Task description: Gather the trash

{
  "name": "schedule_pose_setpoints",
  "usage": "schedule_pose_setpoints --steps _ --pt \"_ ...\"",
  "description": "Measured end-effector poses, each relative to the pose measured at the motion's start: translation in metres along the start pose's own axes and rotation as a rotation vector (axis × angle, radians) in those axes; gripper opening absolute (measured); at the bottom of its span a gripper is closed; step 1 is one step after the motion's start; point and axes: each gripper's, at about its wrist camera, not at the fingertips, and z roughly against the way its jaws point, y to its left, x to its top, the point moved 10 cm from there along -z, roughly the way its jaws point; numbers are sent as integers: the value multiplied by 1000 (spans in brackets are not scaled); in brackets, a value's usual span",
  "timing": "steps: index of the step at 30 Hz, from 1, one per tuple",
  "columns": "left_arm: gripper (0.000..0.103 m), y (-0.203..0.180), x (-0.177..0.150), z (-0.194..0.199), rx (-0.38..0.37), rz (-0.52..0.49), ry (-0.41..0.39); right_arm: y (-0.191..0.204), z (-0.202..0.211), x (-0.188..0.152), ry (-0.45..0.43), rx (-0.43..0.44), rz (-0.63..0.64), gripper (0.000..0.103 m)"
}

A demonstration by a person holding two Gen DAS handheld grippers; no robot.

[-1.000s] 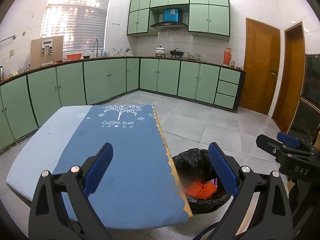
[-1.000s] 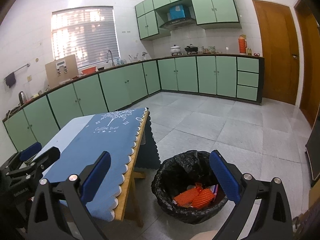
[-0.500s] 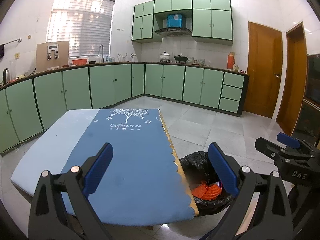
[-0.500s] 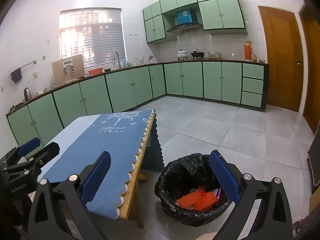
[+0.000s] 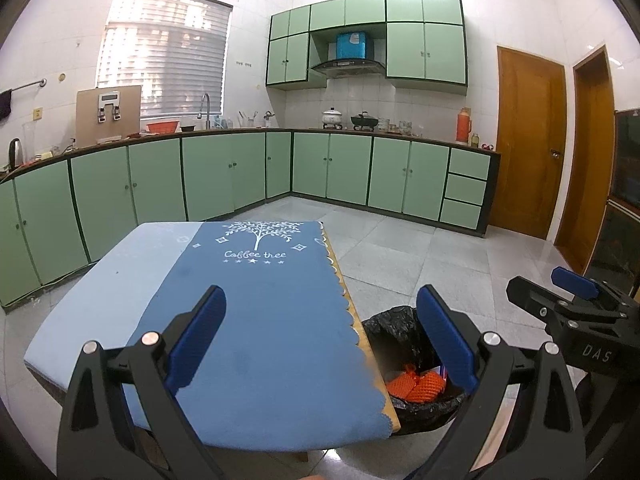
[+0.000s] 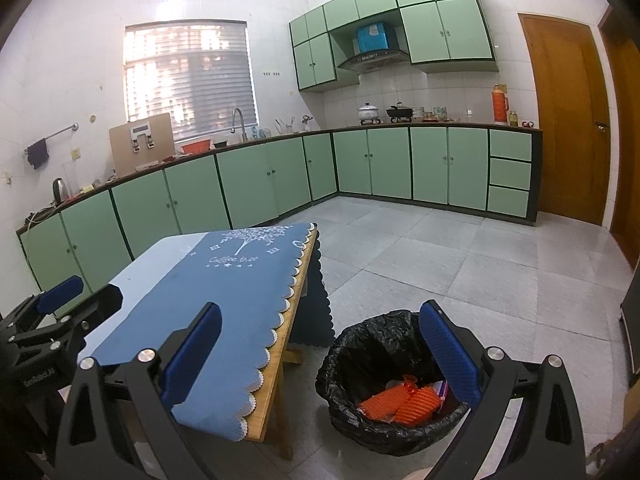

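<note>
A bin lined with a black bag stands on the floor to the right of the table; it also shows in the left wrist view. Orange netting trash lies inside it, also seen in the left wrist view. My left gripper is open and empty, held above the near end of the table with its blue cloth. My right gripper is open and empty, held above the table edge and the bin. Each gripper shows in the other's view: the right, the left.
The blue cloth covers the wooden table, with a pale cloth on its left side. Green cabinets line the far walls. Grey tiled floor lies beyond the bin. Wooden doors stand at the right.
Both grippers have risen and tilted up, so the table and bin sit lower in both views. Both stay open and empty. The trash in the bin has not moved.
</note>
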Motion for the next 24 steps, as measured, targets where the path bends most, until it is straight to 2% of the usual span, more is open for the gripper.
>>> schedule_pose_setpoints --steps 24 --pt "93 4 -1 -1 4 -1 6 2 -5 -1 1 4 -1 97"
